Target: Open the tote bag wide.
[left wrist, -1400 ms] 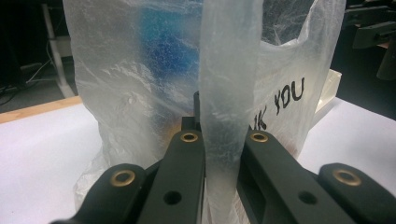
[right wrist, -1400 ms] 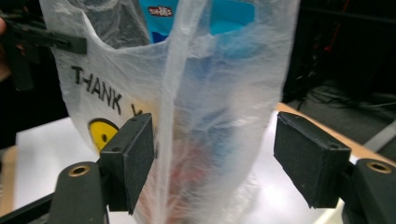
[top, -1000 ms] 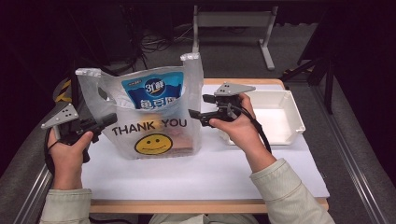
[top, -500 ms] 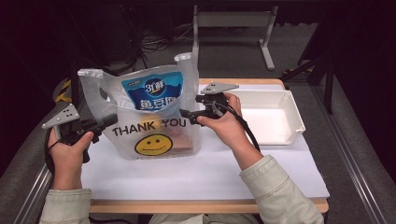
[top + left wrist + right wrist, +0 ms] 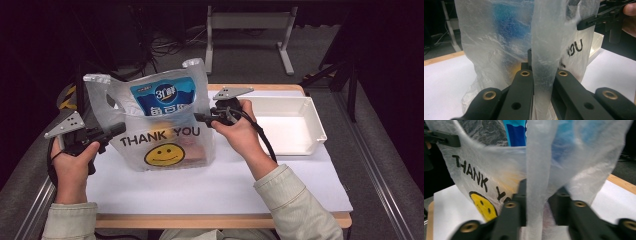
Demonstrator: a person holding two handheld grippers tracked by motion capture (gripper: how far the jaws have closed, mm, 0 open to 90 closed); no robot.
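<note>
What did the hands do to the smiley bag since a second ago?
The right claw moved left to the plastic bag and its jaws have just closed on the bag's right edge. The left claw stayed clamped on the left edge. The bag and the white tray stayed put.

A translucent white plastic bag [image 5: 150, 125] stood upright on the white tabletop [image 5: 215, 185], left of the middle. Its front carried "THANK YOU" in black letters above a yellow smiley face. A blue packet [image 5: 162, 95] with white lettering stood inside, rising to the bag's mouth, with an orange shape below it. Both side edges were gathered into narrow pinched folds, and the handles stood up.
</note>
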